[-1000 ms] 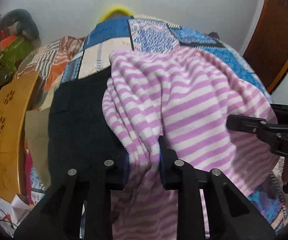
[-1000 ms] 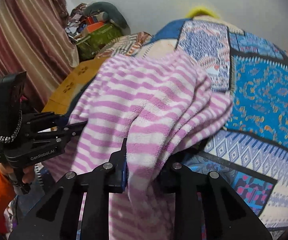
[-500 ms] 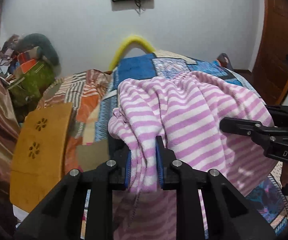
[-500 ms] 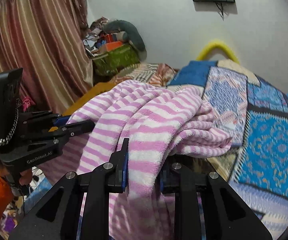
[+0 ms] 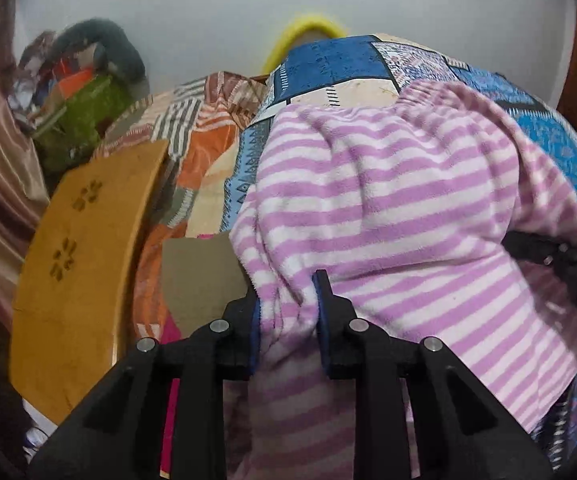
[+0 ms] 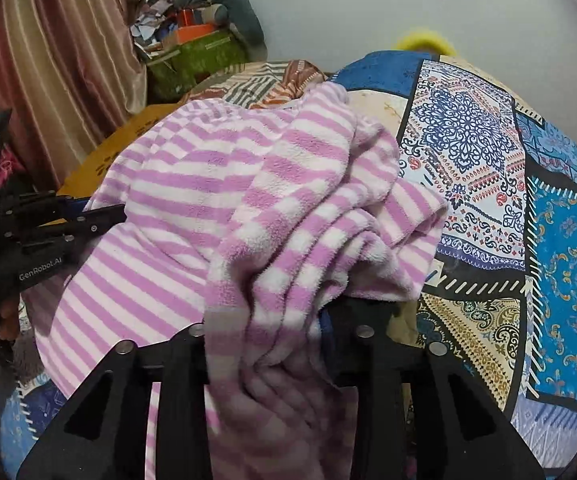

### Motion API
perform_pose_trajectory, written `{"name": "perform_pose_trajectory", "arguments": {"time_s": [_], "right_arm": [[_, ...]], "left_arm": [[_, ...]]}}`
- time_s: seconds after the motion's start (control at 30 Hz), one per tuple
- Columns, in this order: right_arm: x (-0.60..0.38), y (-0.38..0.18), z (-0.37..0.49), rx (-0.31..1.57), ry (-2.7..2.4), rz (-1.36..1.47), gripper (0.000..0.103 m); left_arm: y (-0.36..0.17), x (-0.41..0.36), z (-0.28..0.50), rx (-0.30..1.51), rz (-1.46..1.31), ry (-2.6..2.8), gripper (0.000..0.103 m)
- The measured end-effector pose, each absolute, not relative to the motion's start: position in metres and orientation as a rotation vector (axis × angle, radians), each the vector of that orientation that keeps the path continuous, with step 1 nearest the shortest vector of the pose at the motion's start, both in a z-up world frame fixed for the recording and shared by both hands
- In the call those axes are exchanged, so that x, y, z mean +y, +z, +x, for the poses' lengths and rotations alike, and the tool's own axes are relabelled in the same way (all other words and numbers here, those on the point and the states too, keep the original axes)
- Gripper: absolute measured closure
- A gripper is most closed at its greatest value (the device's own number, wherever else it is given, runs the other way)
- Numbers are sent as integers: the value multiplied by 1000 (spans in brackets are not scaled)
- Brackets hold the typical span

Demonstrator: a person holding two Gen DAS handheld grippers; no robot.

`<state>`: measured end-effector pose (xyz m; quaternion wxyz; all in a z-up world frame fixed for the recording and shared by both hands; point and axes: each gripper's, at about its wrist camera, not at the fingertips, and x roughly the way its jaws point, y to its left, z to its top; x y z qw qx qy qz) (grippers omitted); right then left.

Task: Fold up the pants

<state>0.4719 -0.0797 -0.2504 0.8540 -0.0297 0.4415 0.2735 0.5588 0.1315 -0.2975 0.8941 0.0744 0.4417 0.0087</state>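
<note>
The pants [image 5: 388,216] are fluffy, with pink and white stripes. They hang bunched between both grippers above the patchwork bedspread [image 5: 336,64]. My left gripper [image 5: 288,304] is shut on a fold of the pants at their left edge. My right gripper [image 6: 264,320] is shut on a thick bunch of the pants [image 6: 248,200], which covers its fingers. The right gripper shows at the right edge of the left wrist view [image 5: 568,260], partly under the cloth. The left gripper shows at the left of the right wrist view [image 6: 48,232].
The bedspread [image 6: 488,160] stretches to the right and far side. A yellow wooden board [image 5: 76,256] stands at the bed's left edge. An orange striped cloth [image 5: 208,128] lies beside it. Clutter with a green box [image 6: 196,60] and curtains [image 6: 48,60] fill the far left.
Both grippers have tilted down toward the bed with the pants in them. The pants sit lower and cover more of the bedspread. Both grips are unchanged.
</note>
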Motion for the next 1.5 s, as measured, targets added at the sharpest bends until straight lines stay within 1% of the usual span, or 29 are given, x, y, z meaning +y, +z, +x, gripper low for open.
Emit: {"name": "perform_pose_trajectory", "arguments": {"time_s": [0.07, 0.13, 0.2, 0.37, 0.5, 0.67, 0.77, 0.93, 1.07, 1.1, 1.17, 1.3, 1.37, 1.47, 1.5], "right_arm": [[-85, -245, 468, 935, 575, -61, 72], [-88, -241, 462, 933, 555, -81, 62], [-95, -233, 452, 932, 536, -101, 58], [-117, -204, 426, 911, 504, -105, 58], [-134, -156, 391, 832, 510, -83, 58], [-145, -95, 351, 726, 529, -43, 58], [-144, -53, 311, 646, 555, -31, 58], [-143, -1, 246, 521, 590, -33, 58], [-145, 32, 187, 413, 623, -12, 58], [-145, 40, 169, 377, 625, -13, 58], [-146, 47, 147, 339, 632, -13, 58], [-148, 55, 96, 259, 646, -5, 58], [-148, 53, 83, 239, 644, -4, 58], [-148, 47, 68, 225, 640, 5, 55], [-149, 45, 64, 221, 635, 4, 53]], "left_arm": [[-294, 130, 555, 909, 183, 20, 74], [-287, 135, 549, 904, 156, 23, 73], [-278, 138, 541, 907, 117, 27, 73], [-253, 134, 510, 922, 119, 51, 72], [-219, 125, 473, 890, 92, 35, 72], [-152, 105, 413, 778, 62, 0, 72], [-105, 91, 366, 680, 48, -20, 72], [-46, 67, 292, 536, 82, -32, 72], [-14, 54, 237, 445, 94, -55, 71], [-6, 50, 218, 413, 94, -58, 70], [2, 45, 190, 375, 80, -65, 59], [10, 37, 144, 313, 62, -76, 57], [10, 31, 122, 274, 75, -69, 46], [8, 25, 99, 232, 89, -51, 37], [8, 23, 92, 223, 87, -52, 36]]}}
